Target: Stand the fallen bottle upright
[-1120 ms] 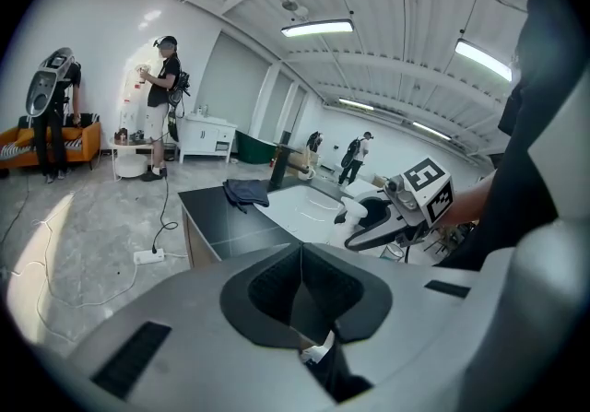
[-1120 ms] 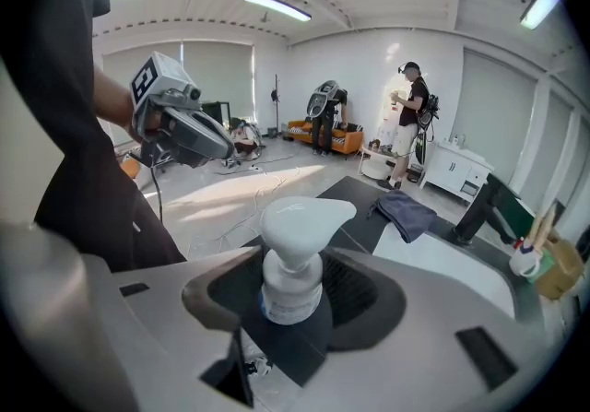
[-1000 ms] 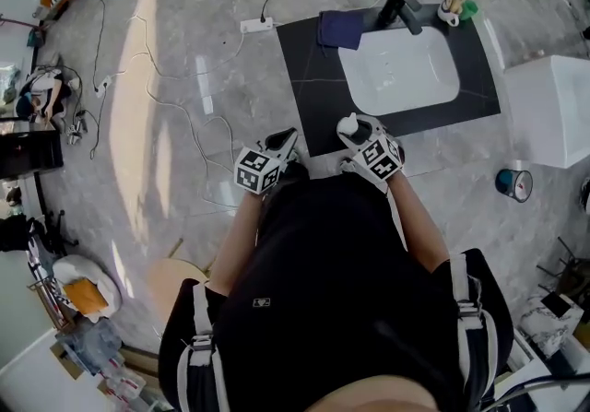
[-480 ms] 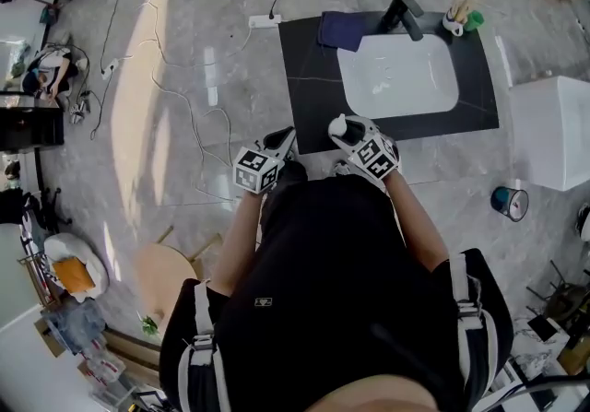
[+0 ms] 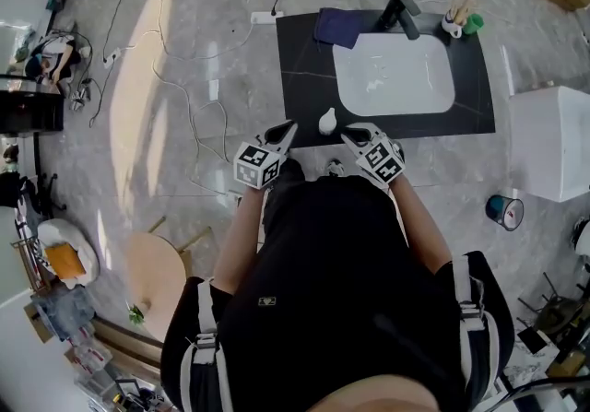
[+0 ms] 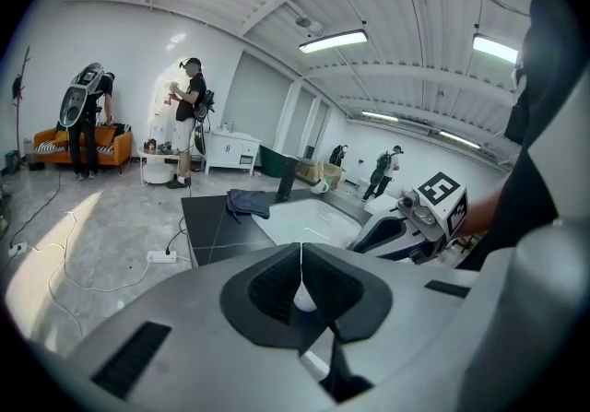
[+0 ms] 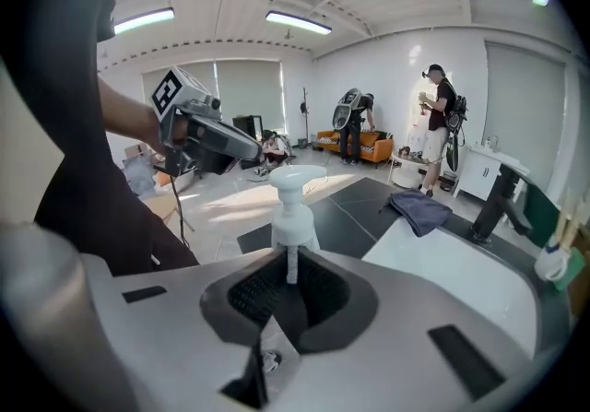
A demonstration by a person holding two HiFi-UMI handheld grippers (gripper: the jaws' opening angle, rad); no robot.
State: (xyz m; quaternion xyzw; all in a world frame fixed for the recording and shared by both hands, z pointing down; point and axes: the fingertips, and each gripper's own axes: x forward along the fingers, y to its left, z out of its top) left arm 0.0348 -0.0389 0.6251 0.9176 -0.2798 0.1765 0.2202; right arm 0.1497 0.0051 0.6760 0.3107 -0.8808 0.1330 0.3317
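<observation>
A white pump bottle (image 5: 326, 121) stands upright near the front edge of the black counter (image 5: 300, 78), left of the basin. In the right gripper view it rises just beyond the jaws, as the pump bottle (image 7: 293, 207). My right gripper (image 5: 352, 135) sits just right of it and apart from it. Its jaws are closing to a narrow gap with nothing between them, as the right gripper (image 7: 291, 267) shows in its own view. My left gripper (image 5: 284, 133) hovers left of the bottle, off the counter's front corner. It is shut and empty, as the left gripper (image 6: 300, 258) shows.
A white basin (image 5: 395, 74) is set into the counter, with a black faucet (image 5: 403, 10), a dark blue cloth (image 5: 337, 28) and a toothbrush cup (image 5: 454, 18) behind it. A white unit (image 5: 551, 138) stands to the right. Cables and a power strip (image 5: 265, 17) lie on the floor.
The bottle was in the right gripper's jaws; now it stands free on the counter. The right gripper has let go, drawn back and narrowed its jaws. Both hands shifted slightly.
</observation>
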